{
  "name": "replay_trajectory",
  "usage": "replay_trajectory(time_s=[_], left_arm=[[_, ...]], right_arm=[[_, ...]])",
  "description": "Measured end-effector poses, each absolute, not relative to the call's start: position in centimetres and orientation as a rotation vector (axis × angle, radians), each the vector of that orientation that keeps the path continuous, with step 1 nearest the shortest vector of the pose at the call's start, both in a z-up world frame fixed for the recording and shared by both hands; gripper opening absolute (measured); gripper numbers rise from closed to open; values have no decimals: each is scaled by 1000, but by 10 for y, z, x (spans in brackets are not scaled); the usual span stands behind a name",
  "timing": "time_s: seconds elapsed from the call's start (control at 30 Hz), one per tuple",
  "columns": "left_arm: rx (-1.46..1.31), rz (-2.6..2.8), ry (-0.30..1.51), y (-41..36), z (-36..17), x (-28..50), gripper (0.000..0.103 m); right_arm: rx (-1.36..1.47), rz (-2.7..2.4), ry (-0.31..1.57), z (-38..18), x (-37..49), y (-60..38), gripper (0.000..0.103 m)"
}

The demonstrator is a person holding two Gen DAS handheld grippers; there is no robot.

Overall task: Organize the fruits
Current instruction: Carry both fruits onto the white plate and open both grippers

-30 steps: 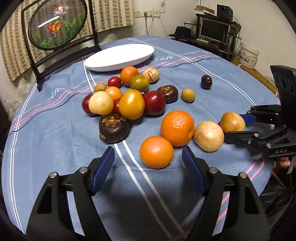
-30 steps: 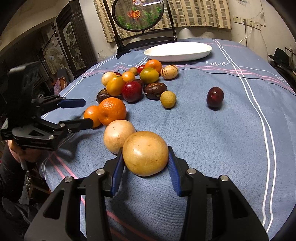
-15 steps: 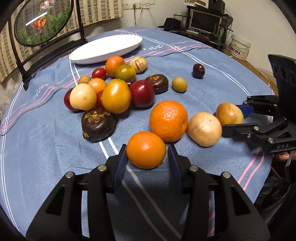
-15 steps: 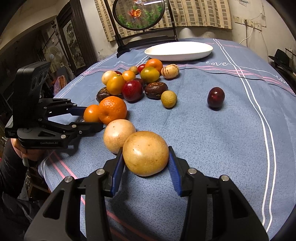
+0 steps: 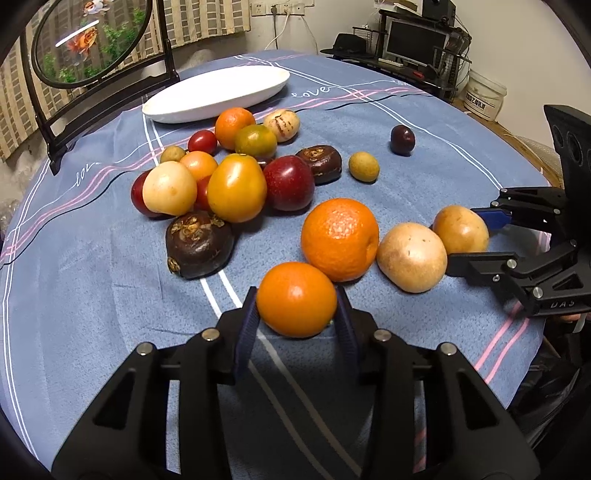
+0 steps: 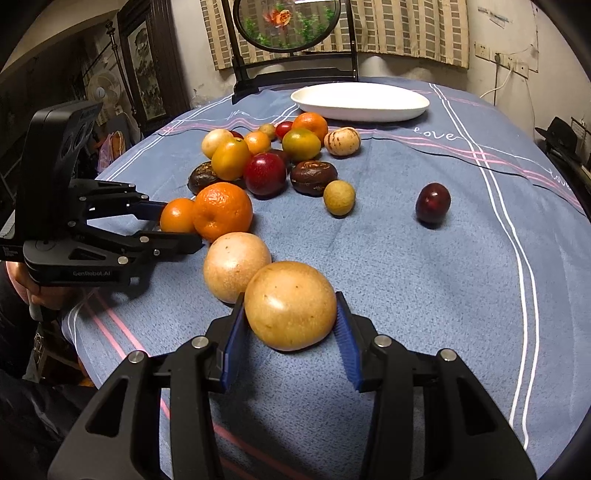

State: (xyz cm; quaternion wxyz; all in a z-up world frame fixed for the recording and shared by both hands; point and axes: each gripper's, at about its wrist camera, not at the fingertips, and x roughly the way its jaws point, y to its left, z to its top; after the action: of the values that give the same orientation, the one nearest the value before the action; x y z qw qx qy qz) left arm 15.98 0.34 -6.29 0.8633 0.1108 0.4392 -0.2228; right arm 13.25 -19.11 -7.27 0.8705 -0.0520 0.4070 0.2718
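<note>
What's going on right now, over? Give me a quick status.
Left hand-held gripper just closed on small orange. Right hand-held gripper shut on tan round fruit. White dish empty at far side. Fruit pile lies between, over.

Checked curtains (image 6: 406,33) behind a round table (image 5: 74,295); monitor (image 5: 413,40) beyond.

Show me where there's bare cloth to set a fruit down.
Free: the white plate, and the cloth to the right of the lone dark plum, out to the white stripes. Crowded: the fruit heap in front of the plate, and the cloth between both grippers.
</note>
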Motion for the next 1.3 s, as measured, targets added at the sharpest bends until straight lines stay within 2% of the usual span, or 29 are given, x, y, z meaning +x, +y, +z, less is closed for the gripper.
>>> replay_trajectory(time_s=[0.17, 0.37, 0.6, 0.7, 0.97, 1.13, 1.3], left_arm=[[208, -462, 923, 7, -51, 161, 41], [167, -485, 861, 9, -10, 179, 41], [20, -442, 844, 11, 39, 258, 41], [-28, -375, 845, 9, 53, 315, 41], [-2, -236, 976, -7, 8, 440, 41], [-24, -173, 1057, 2, -28, 476, 41], [-21, -151, 1086, 8, -44, 488, 41]], right_arm=[[-84, 596, 848, -56, 139, -196, 45], [-22, 608, 769, -14, 167, -206, 45], [14, 521, 697, 30, 247, -208, 45], [21, 479, 690, 35, 291, -204, 45], [-60, 418, 832, -3, 415, -164, 45], [-130, 393, 929, -35, 449, -143, 45], [-163, 396, 966, -45, 464, -134, 45]])
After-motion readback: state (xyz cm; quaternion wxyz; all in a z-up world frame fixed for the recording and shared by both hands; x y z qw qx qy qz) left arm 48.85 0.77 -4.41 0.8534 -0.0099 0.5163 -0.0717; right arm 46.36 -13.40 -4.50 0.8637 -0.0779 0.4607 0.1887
